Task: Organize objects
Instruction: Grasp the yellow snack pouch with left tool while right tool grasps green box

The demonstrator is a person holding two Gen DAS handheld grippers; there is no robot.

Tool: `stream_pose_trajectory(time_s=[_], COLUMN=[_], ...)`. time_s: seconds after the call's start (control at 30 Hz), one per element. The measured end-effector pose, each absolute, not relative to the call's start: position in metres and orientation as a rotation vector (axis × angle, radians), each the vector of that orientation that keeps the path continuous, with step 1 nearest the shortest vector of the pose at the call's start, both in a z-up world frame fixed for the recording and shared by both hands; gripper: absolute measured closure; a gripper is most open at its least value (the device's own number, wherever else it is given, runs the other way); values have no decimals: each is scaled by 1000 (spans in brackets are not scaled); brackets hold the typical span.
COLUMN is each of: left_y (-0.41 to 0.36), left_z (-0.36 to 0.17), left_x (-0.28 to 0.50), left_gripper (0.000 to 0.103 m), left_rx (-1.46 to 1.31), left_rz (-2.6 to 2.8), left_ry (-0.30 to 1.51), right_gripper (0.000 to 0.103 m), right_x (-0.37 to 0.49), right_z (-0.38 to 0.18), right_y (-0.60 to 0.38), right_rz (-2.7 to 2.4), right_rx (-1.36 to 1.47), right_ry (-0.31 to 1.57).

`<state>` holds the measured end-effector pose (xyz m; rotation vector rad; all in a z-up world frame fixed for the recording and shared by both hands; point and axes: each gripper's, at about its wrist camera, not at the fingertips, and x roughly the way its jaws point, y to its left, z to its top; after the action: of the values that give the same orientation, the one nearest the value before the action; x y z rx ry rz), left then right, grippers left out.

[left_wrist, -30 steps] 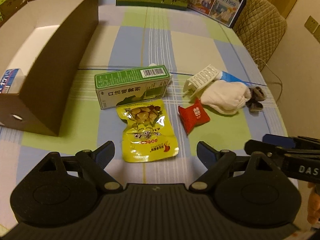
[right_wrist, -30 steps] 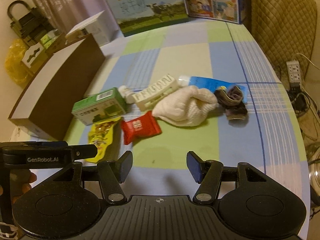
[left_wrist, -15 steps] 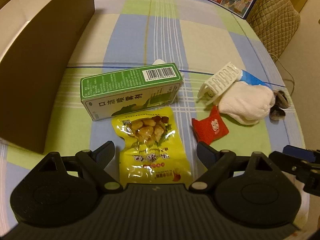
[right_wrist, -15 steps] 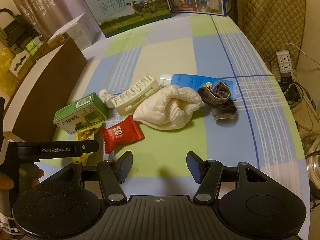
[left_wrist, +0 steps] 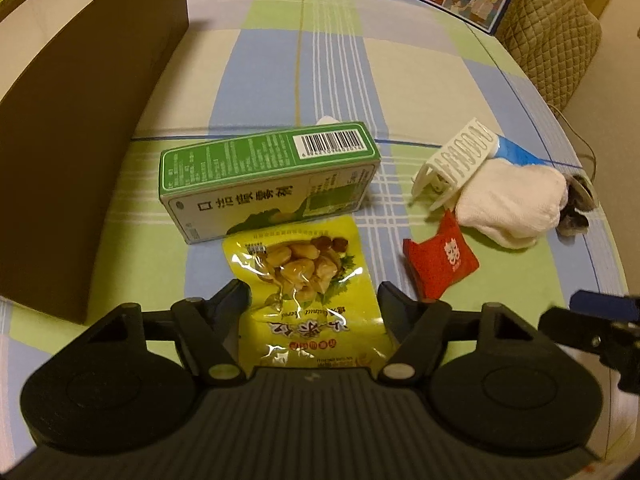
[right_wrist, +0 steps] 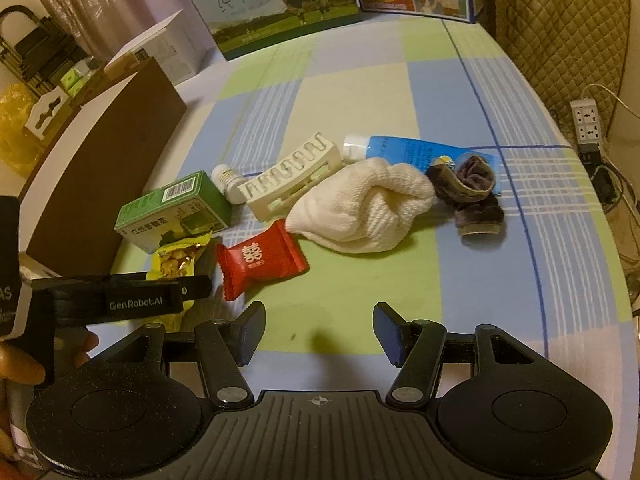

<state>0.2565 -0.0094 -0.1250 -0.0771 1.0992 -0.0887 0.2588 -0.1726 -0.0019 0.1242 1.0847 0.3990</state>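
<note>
While its jaws close around the yellow snack pouch, the left hand-held gripper grips nothing yet; the right hand-held gripper hangs released, low in frame.

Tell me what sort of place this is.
Probably a home dining room: a table under a checked tablecloth, a quilted chair cover, and a milk carton case standing at the table's far edge.

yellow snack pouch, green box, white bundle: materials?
Yellow snack pouch: glossy plastic film, judging by glare and a clear window. Green box: printed cardboard, by its sharp folded edges and barcode. White bundle: soft ribbed knit or terry cloth, matte.
</note>
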Motion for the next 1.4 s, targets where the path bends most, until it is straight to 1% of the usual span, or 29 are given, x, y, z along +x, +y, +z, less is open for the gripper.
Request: stream_pose_trajectory(time_s=[0.1,0.4,0.57,0.83,1.0,1.13,1.23,1.4], left_y=[-7,14,28,67,94,116,131,154], left_z=[-124,-113,-108,-95,-89,-86,-84,-82], left_x=[249,219,202,175,155,141,132,118], left_gripper=[35,48,52,53,53,53,53,53], left_rx=[-71,-77,-98,-160,-204,-239,-264,-311], left_rz=[-95,-83,-43,63,153,230,284,361], left_ry=[1094,1085,1086,1074,1059,1044,1029,1013], right_gripper=[46,46,46,46,46,46,46,46], right_x=[259,259,259,259,271,286,299,318], right_z=[-3,-2,0,4,12,18,12,-6], right_y=[-168,-158,-147,-121,-98,-75,-56,-33], right_rz=[416,473,517,635,742,847,909,994], right_rx=[117,106,81,18,-54,-136,-219,-321], right_ry=[1088,1087,1075,1032,955,856,797,751])
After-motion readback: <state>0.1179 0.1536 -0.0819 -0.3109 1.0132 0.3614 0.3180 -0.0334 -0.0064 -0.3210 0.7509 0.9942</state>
